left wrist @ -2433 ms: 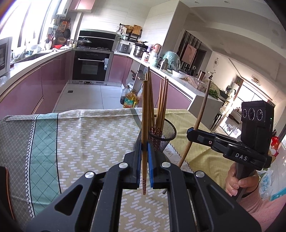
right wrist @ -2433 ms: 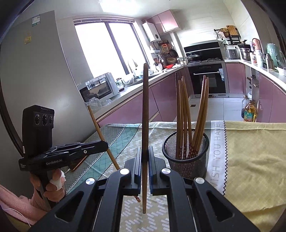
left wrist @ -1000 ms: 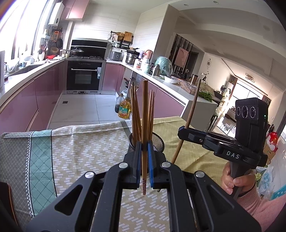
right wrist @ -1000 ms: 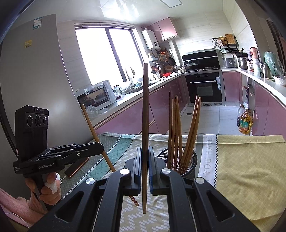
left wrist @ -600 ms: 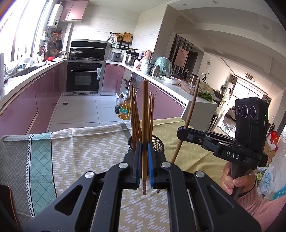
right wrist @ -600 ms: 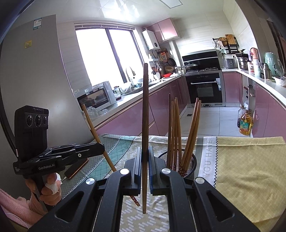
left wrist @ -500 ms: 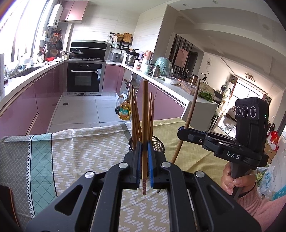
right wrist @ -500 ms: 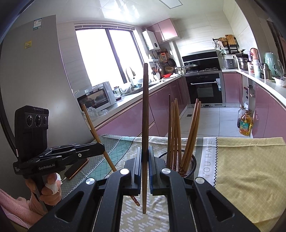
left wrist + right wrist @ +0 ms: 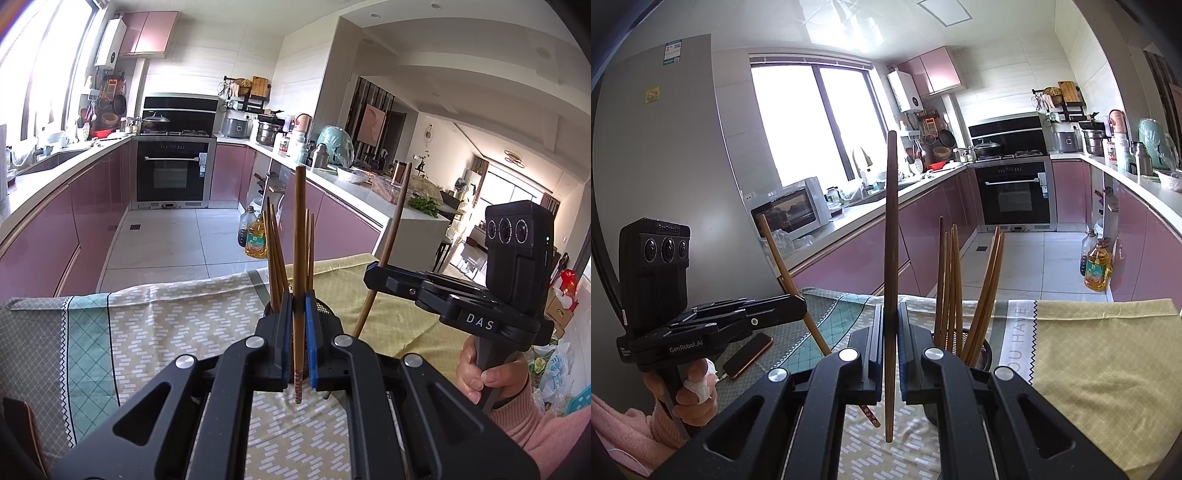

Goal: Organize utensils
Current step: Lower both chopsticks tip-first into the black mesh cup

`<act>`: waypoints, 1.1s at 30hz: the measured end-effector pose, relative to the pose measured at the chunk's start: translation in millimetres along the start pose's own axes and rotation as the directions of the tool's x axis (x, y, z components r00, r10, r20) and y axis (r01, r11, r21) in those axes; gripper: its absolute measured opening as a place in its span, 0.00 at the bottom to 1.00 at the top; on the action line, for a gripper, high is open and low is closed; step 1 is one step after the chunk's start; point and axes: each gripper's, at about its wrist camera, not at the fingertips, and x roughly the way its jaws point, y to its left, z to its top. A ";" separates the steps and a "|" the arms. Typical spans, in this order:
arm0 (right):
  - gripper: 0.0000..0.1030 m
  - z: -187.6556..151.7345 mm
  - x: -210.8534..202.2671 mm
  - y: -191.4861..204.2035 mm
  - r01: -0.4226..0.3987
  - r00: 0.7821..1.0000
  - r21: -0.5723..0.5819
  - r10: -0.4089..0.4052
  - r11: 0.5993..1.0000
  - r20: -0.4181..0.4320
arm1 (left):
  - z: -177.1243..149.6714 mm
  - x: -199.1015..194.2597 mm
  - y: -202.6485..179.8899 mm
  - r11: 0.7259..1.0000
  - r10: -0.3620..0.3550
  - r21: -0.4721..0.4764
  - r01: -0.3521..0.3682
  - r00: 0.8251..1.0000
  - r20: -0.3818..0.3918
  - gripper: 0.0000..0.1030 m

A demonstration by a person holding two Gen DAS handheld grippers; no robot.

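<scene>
Chopsticks (image 9: 299, 236) (image 9: 891, 258) | one clamped upright in each gripper's fingers | mesh holder (image 9: 982, 350) just beyond

Both hand-held grippers, the left hand-held gripper (image 9: 299, 332) and right hand-held gripper (image 9: 891, 332), stood clamped tight, angled slightly downward, each gripped by a pink-sleeved hand (image 9: 487, 373).

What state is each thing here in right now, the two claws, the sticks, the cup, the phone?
Left gripper: shut on one chopstick, held upright.
Right gripper: shut on a darker chopstick, also upright.
Mesh cup: standing on the tablecloth, several chopsticks inside, leaning.
Phone: lying flat on the cloth.
Oven: door closed.
</scene>
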 end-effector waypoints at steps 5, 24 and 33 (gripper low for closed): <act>0.06 2.2 0.9 -0.9 0.000 1.000 -0.003 0.000 1.000 0.003 | 2.1 3.0 -0.2 1.000 -0.001 0.005 0.000 1.000 0.004 0.07; 0.06 4.5 -0.5 -3.4 0.001 1.000 -0.007 -0.001 1.000 0.007 | 5.8 1.9 -3.4 1.000 0.002 0.020 -0.002 1.000 0.013 0.07; 0.06 8.1 -1.4 -5.4 0.003 1.000 -0.010 -0.003 1.000 0.016 | 6.6 0.8 -5.6 1.000 0.001 0.023 -0.002 1.000 0.015 0.07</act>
